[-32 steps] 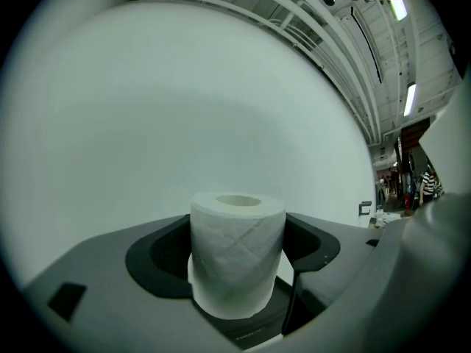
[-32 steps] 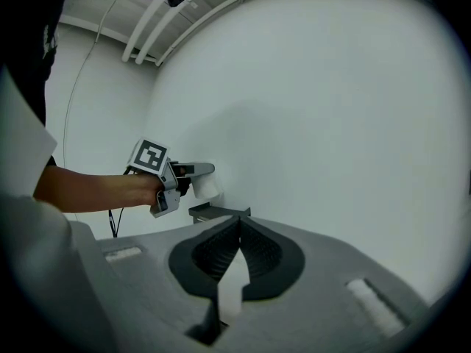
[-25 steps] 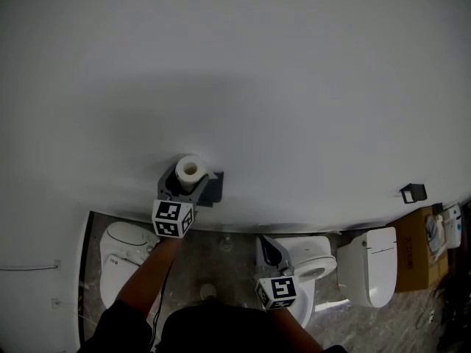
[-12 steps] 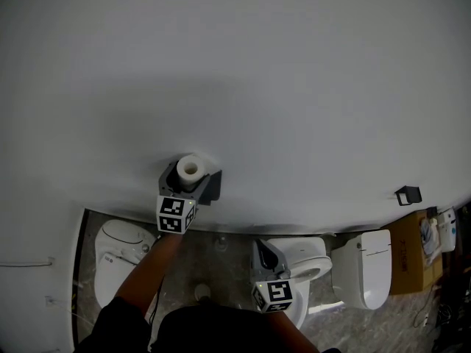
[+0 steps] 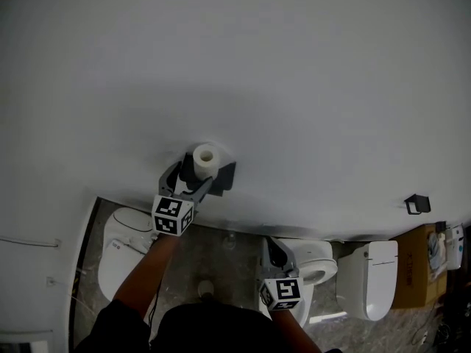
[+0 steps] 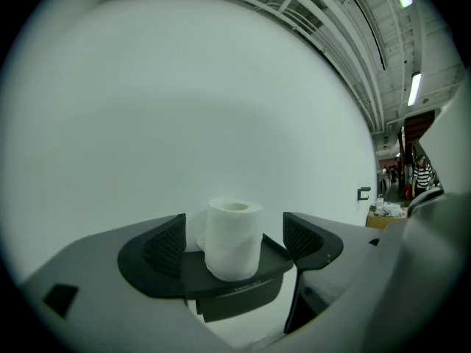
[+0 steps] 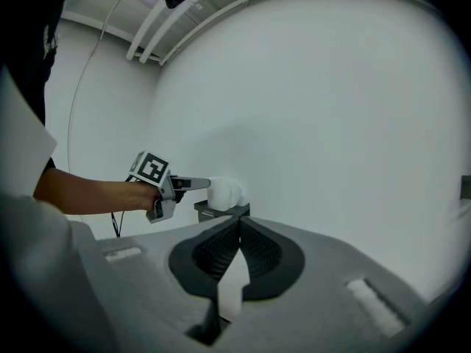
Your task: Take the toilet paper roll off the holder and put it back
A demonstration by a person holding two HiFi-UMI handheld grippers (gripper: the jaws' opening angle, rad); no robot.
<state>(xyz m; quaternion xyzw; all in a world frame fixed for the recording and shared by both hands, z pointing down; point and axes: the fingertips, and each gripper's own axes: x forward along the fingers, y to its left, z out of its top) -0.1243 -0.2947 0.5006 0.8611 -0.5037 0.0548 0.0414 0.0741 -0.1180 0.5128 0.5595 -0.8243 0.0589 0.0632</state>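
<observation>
A white toilet paper roll (image 5: 205, 157) stands upright on the dark wall holder (image 5: 226, 176). My left gripper (image 5: 193, 175) is right in front of it. In the left gripper view the roll (image 6: 233, 237) sits on the holder's shelf (image 6: 243, 284) between the two dark pads (image 6: 163, 248), with a gap on each side; the jaws are opening and touch nothing. My right gripper (image 5: 271, 247) hangs lower and to the right, away from the holder. In the right gripper view its jaws (image 7: 239, 226) meet at the tips with nothing between them, and the roll (image 7: 222, 193) shows beyond them.
The big white wall (image 5: 280, 72) fills most of the head view. Below it stand three toilets: left (image 5: 118, 250), middle (image 5: 318, 259) and right (image 5: 368, 276). A small black bracket (image 5: 417, 203) is on the wall at right, with a cardboard box (image 5: 425, 254) beneath it.
The left gripper's jaws have spread away from the roll and the gripper has drawn back a little. The roll stays on the holder. The right gripper has barely moved.
</observation>
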